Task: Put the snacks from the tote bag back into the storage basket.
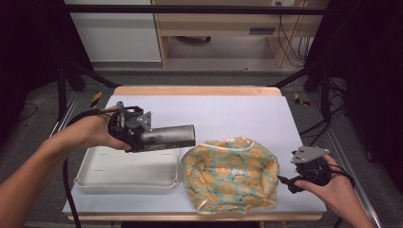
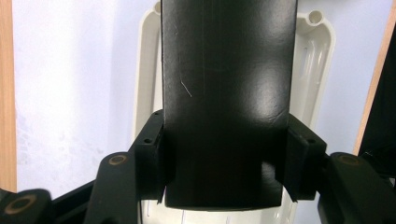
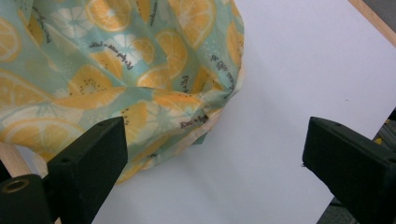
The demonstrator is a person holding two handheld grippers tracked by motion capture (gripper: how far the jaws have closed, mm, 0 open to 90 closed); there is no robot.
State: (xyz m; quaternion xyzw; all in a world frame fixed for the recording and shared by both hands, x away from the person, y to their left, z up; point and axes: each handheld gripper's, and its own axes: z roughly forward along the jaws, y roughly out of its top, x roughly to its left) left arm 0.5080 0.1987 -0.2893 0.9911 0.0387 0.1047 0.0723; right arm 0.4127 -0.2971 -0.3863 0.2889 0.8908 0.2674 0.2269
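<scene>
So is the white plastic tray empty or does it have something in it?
Empty: the white plastic tray shows a bare floor; the dark metal cylinder is clamped in the left gripper above it.

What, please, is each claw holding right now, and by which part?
The left claw grips a black tube at its near end; the right claw holds nothing.

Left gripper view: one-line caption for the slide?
Left gripper jaws clamp a dark flat-sided box held above the white tray on the white table.
</scene>
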